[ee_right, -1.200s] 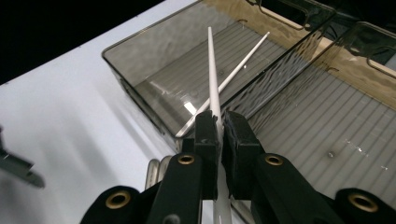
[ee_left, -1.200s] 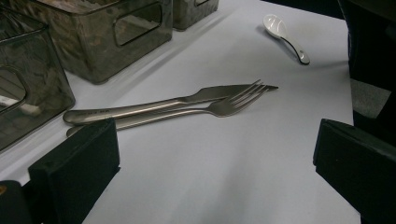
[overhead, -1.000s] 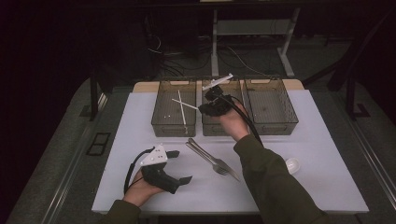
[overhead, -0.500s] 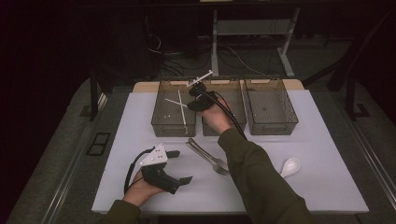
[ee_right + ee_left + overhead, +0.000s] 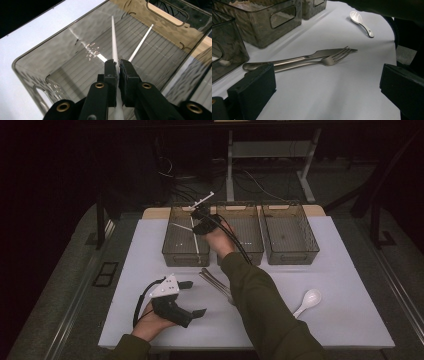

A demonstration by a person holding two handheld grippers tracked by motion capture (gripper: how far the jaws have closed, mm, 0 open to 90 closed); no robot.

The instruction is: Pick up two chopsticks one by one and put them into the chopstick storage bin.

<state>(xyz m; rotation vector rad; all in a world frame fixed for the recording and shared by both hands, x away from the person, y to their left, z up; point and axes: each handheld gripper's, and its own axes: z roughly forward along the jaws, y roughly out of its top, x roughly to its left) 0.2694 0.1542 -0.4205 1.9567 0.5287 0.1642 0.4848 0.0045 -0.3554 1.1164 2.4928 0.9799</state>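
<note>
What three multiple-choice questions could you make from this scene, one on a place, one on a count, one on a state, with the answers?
1. Where is the right gripper?
A. Over the left bin
B. Over the spoon
C. Beside the fork

2. How many bins are on the table?
A. Two
B. Three
C. Four

3. How do the left gripper's jaws stand?
A. Shut on the knife
B. Shut on nothing
C. Open

Answers:
1. A, since the high view shows it above the left bin, holding a white chopstick, with another chopstick inside the bin.
2. B, since the left bin, middle bin and right bin stand in a row.
3. C, since the left gripper rests near the table's front edge with its jaws wide apart, and the knife and fork lie ahead untouched.
</note>
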